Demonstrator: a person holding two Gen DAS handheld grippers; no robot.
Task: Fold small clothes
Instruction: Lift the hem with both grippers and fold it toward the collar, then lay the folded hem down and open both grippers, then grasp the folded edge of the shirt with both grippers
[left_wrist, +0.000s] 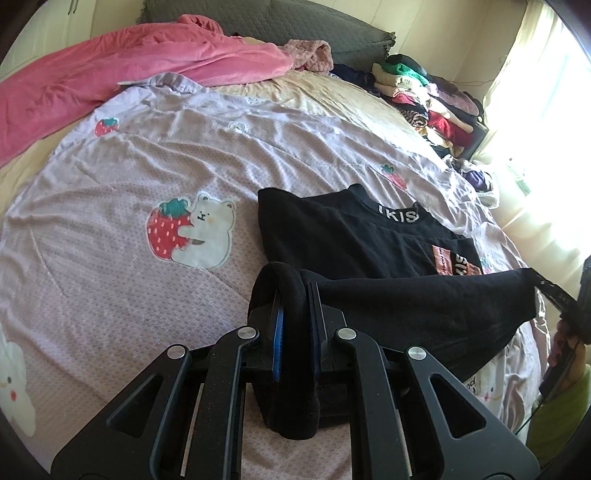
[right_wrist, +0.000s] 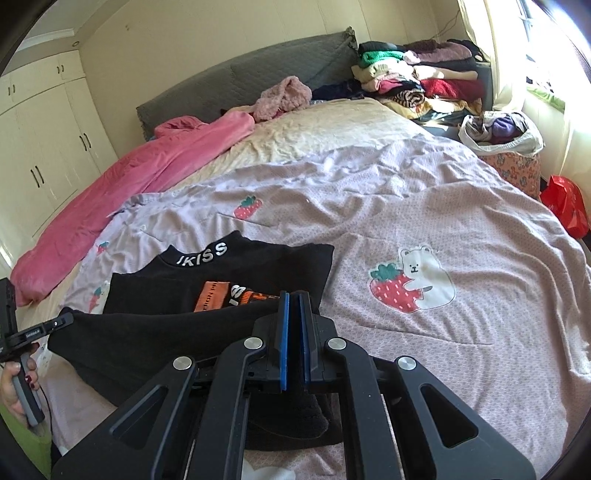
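Note:
A small black shirt (left_wrist: 354, 236) with white collar lettering and an orange print lies on the lilac strawberry bedspread (left_wrist: 147, 295). My left gripper (left_wrist: 295, 291) is shut on the shirt's lower hem corner, with cloth bunched between its blue pads. My right gripper (right_wrist: 293, 295) is shut on the hem's other corner of the shirt (right_wrist: 221, 273). The hem is lifted and stretched between the two grippers above the shirt's body. The other gripper shows at each view's edge, the right gripper (left_wrist: 543, 282) and the left gripper (right_wrist: 64, 319).
A pink blanket (left_wrist: 110, 74) lies along the bed's far side. A stack of folded clothes (right_wrist: 417, 74) sits by the headboard (right_wrist: 258, 70). A bag of clothes (right_wrist: 502, 129) and a red bag (right_wrist: 565, 203) stand beside the bed by the window.

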